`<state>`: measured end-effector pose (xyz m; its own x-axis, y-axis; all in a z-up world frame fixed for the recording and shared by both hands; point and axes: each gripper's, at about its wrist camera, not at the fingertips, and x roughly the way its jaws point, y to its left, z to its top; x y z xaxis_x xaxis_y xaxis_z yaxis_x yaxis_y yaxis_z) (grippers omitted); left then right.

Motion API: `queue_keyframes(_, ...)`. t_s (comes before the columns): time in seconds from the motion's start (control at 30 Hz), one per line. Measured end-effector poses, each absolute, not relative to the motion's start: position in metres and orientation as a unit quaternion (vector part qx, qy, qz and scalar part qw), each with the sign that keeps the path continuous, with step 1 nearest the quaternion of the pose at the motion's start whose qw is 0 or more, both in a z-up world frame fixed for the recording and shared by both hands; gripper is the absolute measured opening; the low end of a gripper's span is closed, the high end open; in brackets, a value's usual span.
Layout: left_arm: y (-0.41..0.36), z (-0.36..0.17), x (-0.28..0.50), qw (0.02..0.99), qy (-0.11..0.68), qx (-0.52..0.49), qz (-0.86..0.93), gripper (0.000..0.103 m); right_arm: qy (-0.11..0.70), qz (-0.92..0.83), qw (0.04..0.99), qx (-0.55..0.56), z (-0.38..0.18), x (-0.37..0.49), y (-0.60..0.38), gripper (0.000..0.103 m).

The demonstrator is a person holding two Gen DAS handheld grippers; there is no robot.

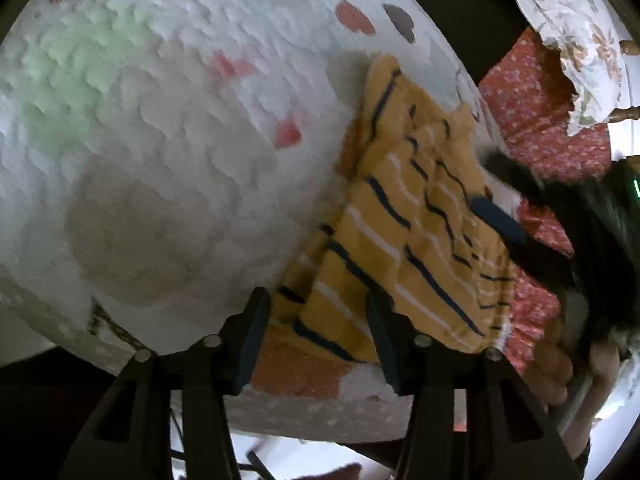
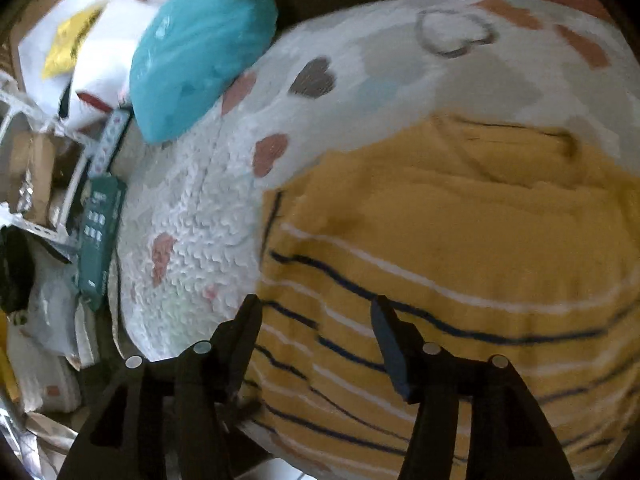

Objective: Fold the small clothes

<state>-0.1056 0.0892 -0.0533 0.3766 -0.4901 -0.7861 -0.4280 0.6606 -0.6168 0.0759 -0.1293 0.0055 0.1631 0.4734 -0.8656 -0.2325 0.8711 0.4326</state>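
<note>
**Striped yellow garment spread at the blanket's edge, both grippers wide**

Striped yellow garment (image 2: 460,240), mustard with navy and white bands, lies on the white textured blanket (image 1: 180,140) that carries everything here. Through my right wrist camera it fills most of the lower right of the view, laid fairly flat, its plain yellow part further from me and the striped part nearest my fingers. Through my left wrist camera the same garment (image 1: 408,240) sits along the blanket's right edge, rumpled into ridges, with an orange-red dotted cloth (image 1: 540,120) showing beyond and beneath it.

My left gripper (image 1: 316,320) stands wide, its two dark fingers apart over the garment's near corner at the blanket's near edge. Striped fabric shows between the fingers, but I cannot tell whether either finger touches it. My right gripper (image 2: 316,320) is also wide: one finger is over the line where the garment's left edge meets the blanket, the other over the stripes. Nothing is pinched between them. The right view is blurred, so contact is uncertain there too.

The blanket bears coloured hearts, pink and grey. A teal cushion (image 2: 200,52) rests at its far left corner in the right view. Past that edge there is clutter: a dark green box (image 2: 98,236), white bags and cardboard. A floral cloth (image 1: 568,40) hangs at the upper right of the left view.
</note>
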Motion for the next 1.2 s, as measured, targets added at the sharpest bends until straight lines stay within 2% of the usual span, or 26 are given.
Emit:
queue_keyframes(0.1,0.083,-0.057,-0.106,0.717,0.566,-0.407,-0.030,0.052,0.630,0.224,0.739,0.078,-0.014,0.091,-0.096,0.068)
queue_keyframes(0.17,0.078,-0.059,-0.107,0.716,0.570,-0.402,-0.033,0.052,0.647,0.212,0.731,0.052,-0.027,0.100,-0.073,0.074)
queue_keyframes(0.23,0.075,-0.058,-0.108,0.719,0.570,-0.396,-0.035,0.052,0.653,0.206,0.728,0.018,-0.033,0.104,-0.057,0.088)
queue_keyframes(0.33,0.071,-0.058,-0.108,0.718,0.573,-0.393,-0.043,0.052,0.666,0.202,0.716,-0.060,-0.042,0.103,-0.028,0.093)
queue_keyframes(0.37,0.070,-0.058,-0.107,0.717,0.574,-0.393,-0.044,0.051,0.666,0.198,0.712,-0.097,-0.047,0.100,-0.017,0.094)
queue_keyframes(0.47,0.062,-0.059,-0.105,0.715,0.580,-0.389,-0.048,0.035,0.661,0.183,0.702,-0.192,-0.058,0.089,0.005,0.094)
queue_keyframes(0.57,0.059,-0.060,-0.106,0.714,0.581,-0.388,-0.042,0.029,0.651,0.173,0.699,-0.240,-0.065,0.080,0.018,0.093)
queue_keyframes(0.9,0.051,-0.062,-0.118,0.717,0.581,-0.385,-0.022,0.027,0.630,0.169,0.711,-0.263,-0.069,0.058,0.012,0.087)
queue_keyframes(0.97,0.046,-0.062,-0.117,0.720,0.581,-0.379,-0.017,0.027,0.625,0.167,0.716,-0.262,-0.067,0.055,0.000,0.081)
queue_keyframes(1.03,0.038,-0.058,-0.116,0.724,0.582,-0.372,-0.012,0.026,0.617,0.157,0.725,-0.263,-0.061,0.054,-0.005,0.062)
queue_keyframes(1.1,0.032,-0.055,-0.116,0.728,0.580,-0.366,-0.018,0.009,0.607,0.155,0.736,-0.256,-0.052,0.055,-0.011,0.048)
queue_keyframes(1.2,0.022,-0.046,-0.117,0.737,0.570,-0.361,-0.026,0.007,0.599,0.176,0.747,-0.230,-0.038,0.051,-0.024,0.025)
